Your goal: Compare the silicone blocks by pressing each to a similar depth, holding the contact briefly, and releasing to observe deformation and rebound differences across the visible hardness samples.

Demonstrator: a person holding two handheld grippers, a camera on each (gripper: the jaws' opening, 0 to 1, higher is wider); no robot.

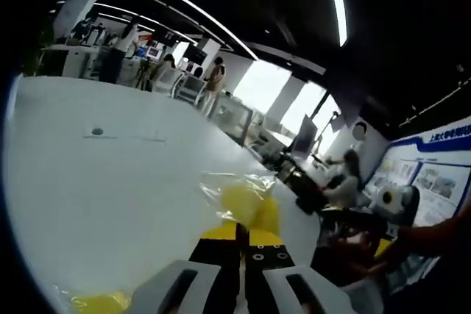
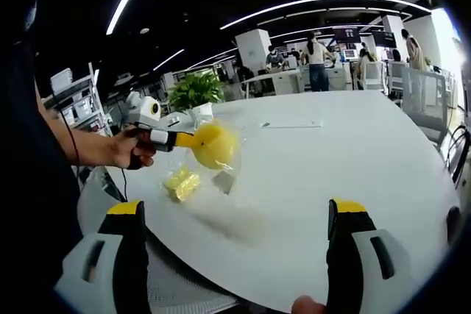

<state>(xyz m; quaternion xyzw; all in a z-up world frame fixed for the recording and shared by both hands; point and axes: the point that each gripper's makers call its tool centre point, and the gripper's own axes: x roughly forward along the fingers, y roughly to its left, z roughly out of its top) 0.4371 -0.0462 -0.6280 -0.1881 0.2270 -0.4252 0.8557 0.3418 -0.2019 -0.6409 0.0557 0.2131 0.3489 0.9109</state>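
On the broad white round table (image 2: 353,159), near its edge on the person's side, lies a small pale-yellow silicone block in a clear wrapper (image 2: 181,182). Just above that block, lifted clear of the tabletop, hangs a rounder, deeper-yellow silicone block inside a crinkled transparent bag (image 2: 213,145), and the left gripper (image 2: 180,138) is clamped on it, its black-and-yellow jaws drawn together around the bag's near side. In the left gripper view the same bagged block (image 1: 246,204) sits straight ahead of the closed jaw tips, the plastic flaring out beyond them; a second yellow piece (image 1: 99,302) shows at the lower edge, too cut off to identify.

The right gripper (image 2: 235,222) has its jaws spread wide apart, holding nothing. From it, both blocks lie forward and to the left, well apart from its fingertips, with bare tabletop between. The resting block's long axis runs roughly diagonally, pointing from the table edge towards the lifted one.

My judgement is that the squeeze on the rounder sample is in hand, and the left gripper is much the nearer to the flat sample below it. A green potted plant (image 2: 196,92) stands beyond the blocks.
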